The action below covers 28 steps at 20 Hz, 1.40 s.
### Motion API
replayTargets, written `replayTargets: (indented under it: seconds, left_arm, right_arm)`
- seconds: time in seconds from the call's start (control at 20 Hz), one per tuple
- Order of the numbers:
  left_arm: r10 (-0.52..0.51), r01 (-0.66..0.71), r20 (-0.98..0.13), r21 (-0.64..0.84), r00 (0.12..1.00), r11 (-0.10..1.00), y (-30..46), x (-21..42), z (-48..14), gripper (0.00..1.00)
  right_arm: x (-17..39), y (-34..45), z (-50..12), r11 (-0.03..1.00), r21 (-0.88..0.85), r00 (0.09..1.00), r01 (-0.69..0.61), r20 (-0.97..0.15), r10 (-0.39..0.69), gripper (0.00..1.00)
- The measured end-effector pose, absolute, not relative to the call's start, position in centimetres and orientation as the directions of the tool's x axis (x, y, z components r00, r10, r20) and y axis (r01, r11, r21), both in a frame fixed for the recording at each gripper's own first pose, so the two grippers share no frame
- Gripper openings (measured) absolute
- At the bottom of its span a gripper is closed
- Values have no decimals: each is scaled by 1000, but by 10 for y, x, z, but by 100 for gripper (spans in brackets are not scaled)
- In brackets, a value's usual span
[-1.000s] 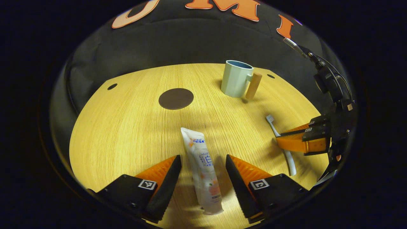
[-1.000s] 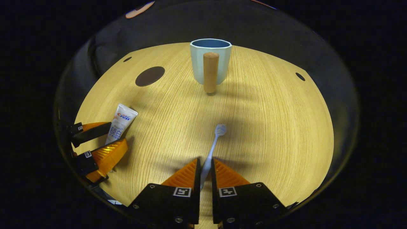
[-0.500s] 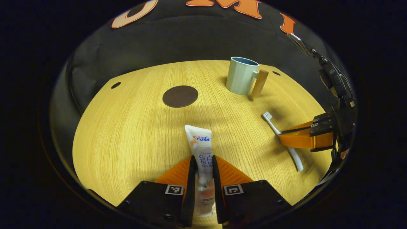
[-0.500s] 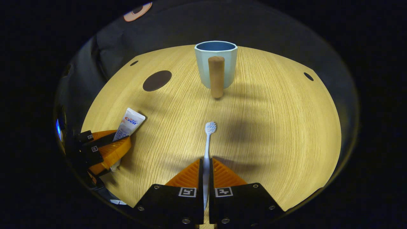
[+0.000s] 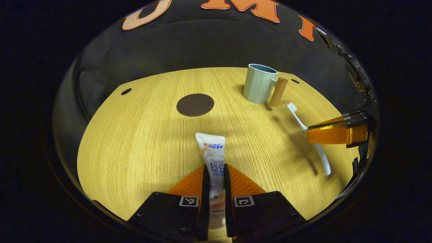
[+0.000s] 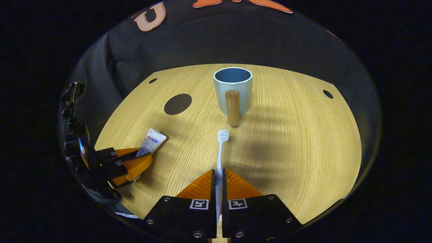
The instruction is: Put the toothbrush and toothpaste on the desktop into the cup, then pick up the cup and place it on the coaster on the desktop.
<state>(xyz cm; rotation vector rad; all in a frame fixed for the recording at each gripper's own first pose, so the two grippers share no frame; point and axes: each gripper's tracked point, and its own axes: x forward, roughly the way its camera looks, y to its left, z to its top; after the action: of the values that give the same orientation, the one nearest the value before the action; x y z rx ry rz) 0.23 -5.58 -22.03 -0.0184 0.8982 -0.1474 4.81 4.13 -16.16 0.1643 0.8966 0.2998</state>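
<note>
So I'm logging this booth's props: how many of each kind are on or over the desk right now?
Toothpaste tube: 1
Toothbrush: 1
Cup: 1
Coaster: 1
Total: 4

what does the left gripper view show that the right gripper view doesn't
Left gripper view: the left tool shut on the toothpaste up close, the cup handle side-on. Right gripper view: the right tool shut on the toothbrush up close, that handle facing the camera. Both: cup, coaster, table, and each tool holding its item.
</note>
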Motion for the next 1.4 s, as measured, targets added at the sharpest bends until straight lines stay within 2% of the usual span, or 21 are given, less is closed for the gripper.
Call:
replayTargets:
  seconds: [0.55,0.75,1.05,1.25,1.4]
  left_arm:
    - [-146,107,-758,-101,636,989,-56,5,-218,23]
    - [-145,96,-753,-108,642,989,-56,5,-218,24]
    - [-146,86,-745,-119,651,989,-58,7,-218,24]
    - [-142,74,-733,-124,665,990,-56,7,-216,23]
    - [-142,70,-727,-128,672,989,-56,7,-216,23]
  right_arm:
    - [85,38,-93,930,269,762,-252,-536,362,7]
    - [102,31,-66,939,234,831,-252,-445,334,7]
    - [125,28,-42,937,237,875,-257,-355,330,7]
    - [133,25,-46,950,211,901,-231,-322,291,7]
    - [158,22,-40,946,229,919,-229,-271,288,7]
